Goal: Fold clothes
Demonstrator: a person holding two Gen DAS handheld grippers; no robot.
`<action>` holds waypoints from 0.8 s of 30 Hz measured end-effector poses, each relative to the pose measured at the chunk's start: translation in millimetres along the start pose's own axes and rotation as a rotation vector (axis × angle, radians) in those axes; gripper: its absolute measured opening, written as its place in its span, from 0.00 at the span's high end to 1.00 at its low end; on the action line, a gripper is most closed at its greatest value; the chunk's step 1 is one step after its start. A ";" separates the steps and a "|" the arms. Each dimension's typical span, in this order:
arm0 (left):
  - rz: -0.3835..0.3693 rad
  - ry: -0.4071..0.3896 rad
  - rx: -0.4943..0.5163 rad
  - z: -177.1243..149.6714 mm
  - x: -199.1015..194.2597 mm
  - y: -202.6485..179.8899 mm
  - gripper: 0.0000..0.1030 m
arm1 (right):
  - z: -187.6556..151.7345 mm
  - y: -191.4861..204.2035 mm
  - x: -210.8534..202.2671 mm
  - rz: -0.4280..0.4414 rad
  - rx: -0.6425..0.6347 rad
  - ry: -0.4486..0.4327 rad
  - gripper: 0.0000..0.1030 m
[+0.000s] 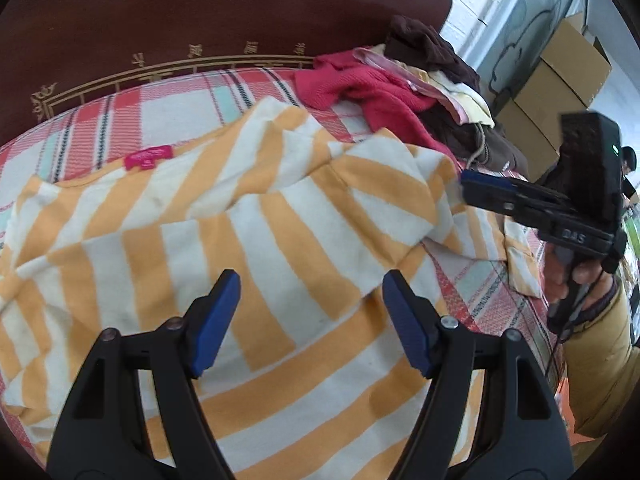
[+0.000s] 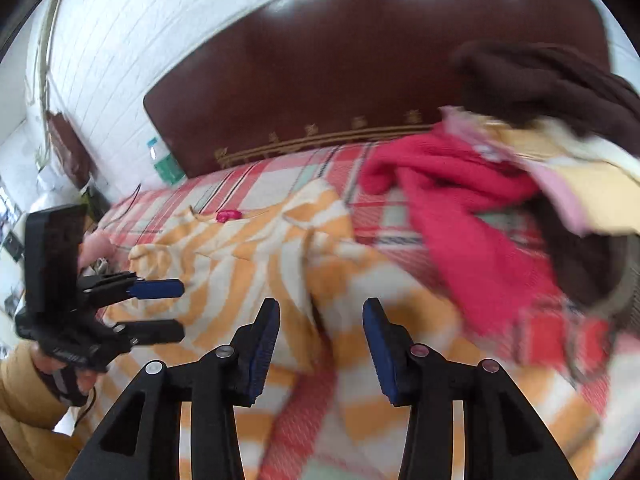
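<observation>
Left gripper (image 1: 312,304): jaws apart, empty, above the shirt (image 1: 224,240).
Right gripper (image 2: 320,332): jaws apart, empty.
Shirt: rumpled on the bed (image 1: 168,108), beside the pile (image 1: 420,88).

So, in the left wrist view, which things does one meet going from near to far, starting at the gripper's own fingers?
Left gripper → orange and white striped garment → pink label at its far edge → plaid bed sheet → dark brown headboard.
</observation>
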State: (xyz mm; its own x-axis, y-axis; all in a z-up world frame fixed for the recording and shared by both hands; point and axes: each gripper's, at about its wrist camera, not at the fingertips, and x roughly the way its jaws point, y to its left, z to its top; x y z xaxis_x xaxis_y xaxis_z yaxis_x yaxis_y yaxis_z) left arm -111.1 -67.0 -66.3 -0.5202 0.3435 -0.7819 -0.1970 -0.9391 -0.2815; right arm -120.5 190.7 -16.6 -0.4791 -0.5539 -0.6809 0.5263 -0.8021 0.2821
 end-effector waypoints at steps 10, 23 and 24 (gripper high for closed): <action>-0.094 0.052 0.082 -13.0 21.5 -56.5 0.28 | -80.0 -39.4 -65.1 -0.315 0.021 0.077 0.28; -0.130 0.104 0.119 -30.8 34.0 -96.1 0.28 | -85.7 -87.6 -128.2 -0.253 0.229 -0.083 0.89; -0.160 0.106 0.115 -32.3 32.0 -98.4 0.28 | -83.8 -94.4 -146.7 -0.230 0.264 -0.137 0.89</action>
State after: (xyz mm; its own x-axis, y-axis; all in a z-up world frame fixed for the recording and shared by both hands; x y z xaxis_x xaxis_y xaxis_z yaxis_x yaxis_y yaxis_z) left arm -81.5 36.1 -81.6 -0.3853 0.4799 -0.7882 -0.3666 -0.8635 -0.3465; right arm -41.0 366.4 0.1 -0.6625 -0.3630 -0.6552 0.2038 -0.9291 0.3088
